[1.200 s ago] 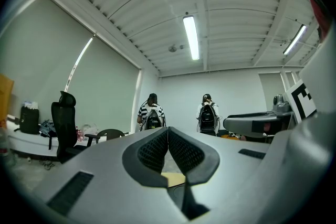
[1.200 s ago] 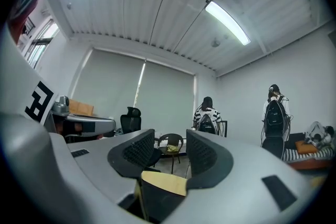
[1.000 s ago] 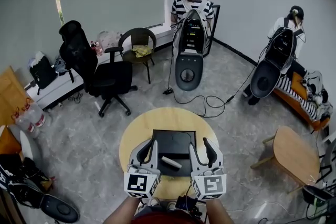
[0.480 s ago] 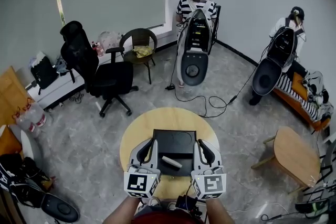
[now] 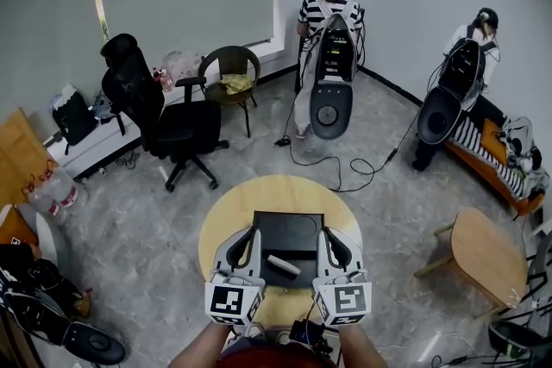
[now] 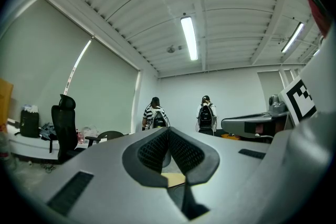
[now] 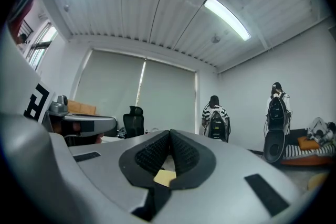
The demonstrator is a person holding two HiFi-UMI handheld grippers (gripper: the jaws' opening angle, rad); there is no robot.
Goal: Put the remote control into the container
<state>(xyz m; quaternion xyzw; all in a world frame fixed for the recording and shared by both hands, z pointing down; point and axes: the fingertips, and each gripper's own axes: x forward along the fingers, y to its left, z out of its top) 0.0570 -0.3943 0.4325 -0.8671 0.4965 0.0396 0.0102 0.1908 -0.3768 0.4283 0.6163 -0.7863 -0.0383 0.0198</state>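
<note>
Since remote control seems already inside container, near its lower edge, lower centre of frame on desk, you finish cleanly. Left gripper fingers pressed together, empty. Right gripper fingers just closed, nothing between. Draw both back level, clear of rim.

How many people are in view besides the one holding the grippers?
2. One person in a striped top stands at the far side of the room. A second person is at the right, beside the bench. Others may be outside the frame.
</note>
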